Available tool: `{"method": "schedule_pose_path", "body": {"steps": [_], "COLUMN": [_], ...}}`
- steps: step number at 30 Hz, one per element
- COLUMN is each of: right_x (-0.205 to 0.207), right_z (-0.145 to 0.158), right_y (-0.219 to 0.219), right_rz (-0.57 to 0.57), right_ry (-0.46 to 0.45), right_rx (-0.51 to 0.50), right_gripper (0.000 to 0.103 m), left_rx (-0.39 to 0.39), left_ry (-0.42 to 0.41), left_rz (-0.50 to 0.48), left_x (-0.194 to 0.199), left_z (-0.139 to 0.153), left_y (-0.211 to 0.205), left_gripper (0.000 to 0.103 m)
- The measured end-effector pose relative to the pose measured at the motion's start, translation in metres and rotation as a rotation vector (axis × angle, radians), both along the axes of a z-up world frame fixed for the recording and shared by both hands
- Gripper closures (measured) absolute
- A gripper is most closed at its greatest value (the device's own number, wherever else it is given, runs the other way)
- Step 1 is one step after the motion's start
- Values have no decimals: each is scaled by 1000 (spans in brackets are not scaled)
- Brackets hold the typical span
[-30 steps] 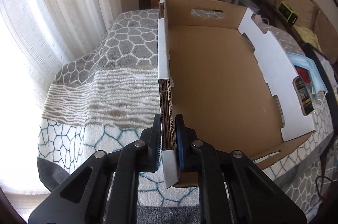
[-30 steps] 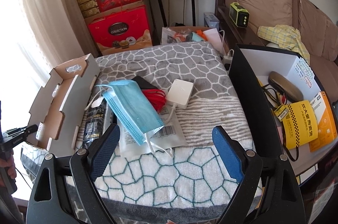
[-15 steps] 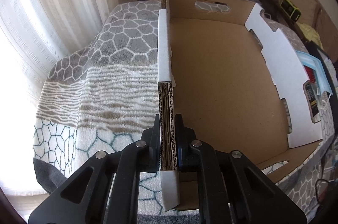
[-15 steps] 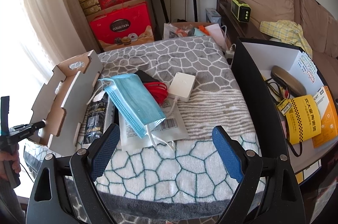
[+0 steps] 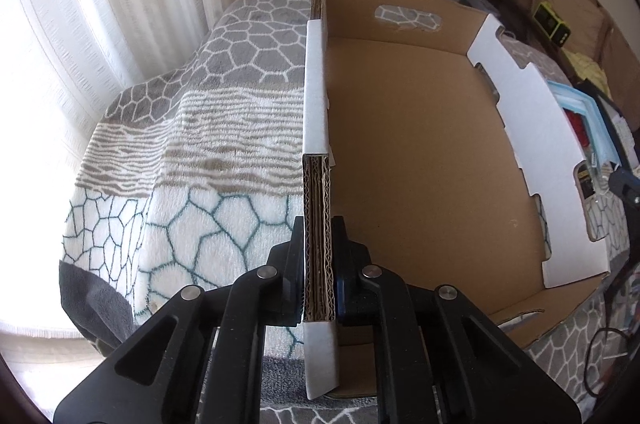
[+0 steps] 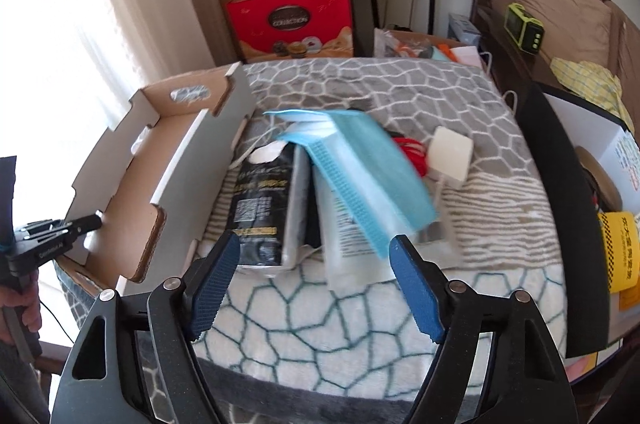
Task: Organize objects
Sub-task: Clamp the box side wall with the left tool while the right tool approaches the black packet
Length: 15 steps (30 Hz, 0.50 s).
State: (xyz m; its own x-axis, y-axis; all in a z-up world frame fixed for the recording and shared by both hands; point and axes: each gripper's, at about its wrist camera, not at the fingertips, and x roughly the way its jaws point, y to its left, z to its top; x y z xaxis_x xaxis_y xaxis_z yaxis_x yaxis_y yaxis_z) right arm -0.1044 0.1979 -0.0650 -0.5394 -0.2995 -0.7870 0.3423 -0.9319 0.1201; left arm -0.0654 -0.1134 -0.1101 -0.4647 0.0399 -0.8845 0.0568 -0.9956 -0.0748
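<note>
The left tool (image 5: 319, 284) is clamped on the near wall of the box (image 5: 420, 159), its pads pressing the corrugated edge from both sides. This grip steadies the box while the other tool loads it. Keep it firm and level; the wall is thin card and, by judgement, it will buckle if twisted.

The right tool (image 6: 316, 284) stands wide with nothing between its pads; its jaws have just been closing a little. It hangs above the near end of the pile (image 6: 320, 191): a black pouch (image 6: 260, 207), a clear packet and a blue mask (image 6: 372, 167) on top. A white adapter (image 6: 450, 157) and a red cable lie just beyond.

The step in hand is judged to be picking one item from the pile for the box. Take the mask or the pouch by its near edge; the stack overlaps, so a deep bite may drag two items.

The box sits just left of the pile, its notched white wall (image 6: 188, 179) between them. Lift clear of that wall before crossing. The blanket (image 6: 320, 320) in front is bare. A dark-walled second box (image 6: 560, 191) closes the right side.
</note>
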Motion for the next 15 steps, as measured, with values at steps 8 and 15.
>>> {"method": "schedule_pose_path", "body": {"steps": [8, 15], "right_x": [-4, -6], "right_z": [-15, -28], "right_y": [-32, -46], "right_rz": [57, 72], "right_ry": [5, 16], "right_rx": [40, 120], "right_gripper": [24, 35], "left_rx": [5, 16], "left_ry": [5, 10], "left_rz": [1, 3], "left_x": [-1, -1], "left_z": [0, 1], "left_y": [0, 0], "left_gripper": [93, 93]}}
